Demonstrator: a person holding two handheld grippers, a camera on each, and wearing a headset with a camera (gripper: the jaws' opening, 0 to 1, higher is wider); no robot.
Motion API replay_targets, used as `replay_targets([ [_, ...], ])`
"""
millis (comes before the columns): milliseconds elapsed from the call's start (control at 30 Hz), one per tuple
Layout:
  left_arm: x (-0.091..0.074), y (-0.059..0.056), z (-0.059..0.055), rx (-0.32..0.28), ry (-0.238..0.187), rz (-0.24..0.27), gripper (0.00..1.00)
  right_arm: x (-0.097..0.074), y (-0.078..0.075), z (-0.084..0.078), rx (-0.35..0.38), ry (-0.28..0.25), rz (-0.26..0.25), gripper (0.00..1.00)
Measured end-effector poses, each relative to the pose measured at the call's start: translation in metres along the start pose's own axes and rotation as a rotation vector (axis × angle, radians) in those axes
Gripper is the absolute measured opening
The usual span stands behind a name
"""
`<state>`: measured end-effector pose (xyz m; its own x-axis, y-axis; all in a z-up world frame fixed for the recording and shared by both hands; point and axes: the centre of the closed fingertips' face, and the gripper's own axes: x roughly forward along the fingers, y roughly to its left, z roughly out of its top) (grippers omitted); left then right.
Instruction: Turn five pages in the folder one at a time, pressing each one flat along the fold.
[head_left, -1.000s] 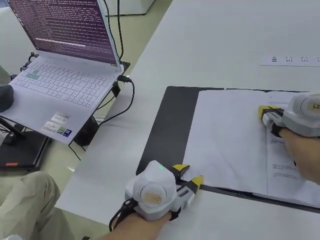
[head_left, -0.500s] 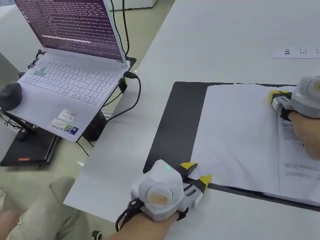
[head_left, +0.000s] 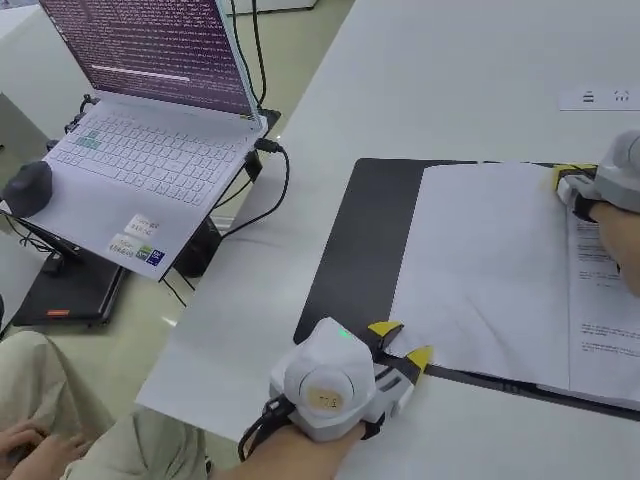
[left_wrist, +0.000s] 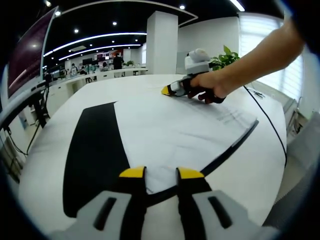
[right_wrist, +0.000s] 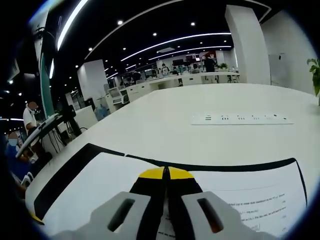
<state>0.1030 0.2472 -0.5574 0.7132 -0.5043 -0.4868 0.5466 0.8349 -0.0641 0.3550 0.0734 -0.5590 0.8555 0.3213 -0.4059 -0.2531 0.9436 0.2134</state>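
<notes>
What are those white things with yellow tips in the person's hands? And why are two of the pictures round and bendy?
They are grippers: hand tools with two yellow-tipped jaws, and a person holds one in each hand. The square picture comes from a camera on the person's head, looking down at the white table. The round pictures come from little cameras riding on the grippers, looking out over their jaws. On the table lies an open black folder with a white page spread across it. The left gripper sits at the folder's near edge with its jaws a little apart, holding nothing I can see. The right gripper is shut and rests on the paper at the far end. An open laptop stands beside the table, and a power strip lies further back.
</notes>
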Motion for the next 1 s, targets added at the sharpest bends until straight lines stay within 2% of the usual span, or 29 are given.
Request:
replay_targets([
  [233,0.000,0.000,0.000,-0.001,0.001,0.000,0.23,-0.011,0.006,-0.004,0.009,0.009,0.019,0.00],
  [700,0.000,0.000,0.000,-0.002,0.000,0.000,0.23,-0.045,0.025,-0.018,0.020,0.029,0.071,0.00],
  [867,0.000,0.000,0.001,-0.002,0.000,0.001,0.23,-0.049,0.026,-0.019,0.030,0.038,0.091,0.00],
  [1000,-0.001,-0.002,0.002,-0.002,0.001,0.001,0.23,-0.066,0.035,-0.021,0.025,0.046,0.096,0.00],
])
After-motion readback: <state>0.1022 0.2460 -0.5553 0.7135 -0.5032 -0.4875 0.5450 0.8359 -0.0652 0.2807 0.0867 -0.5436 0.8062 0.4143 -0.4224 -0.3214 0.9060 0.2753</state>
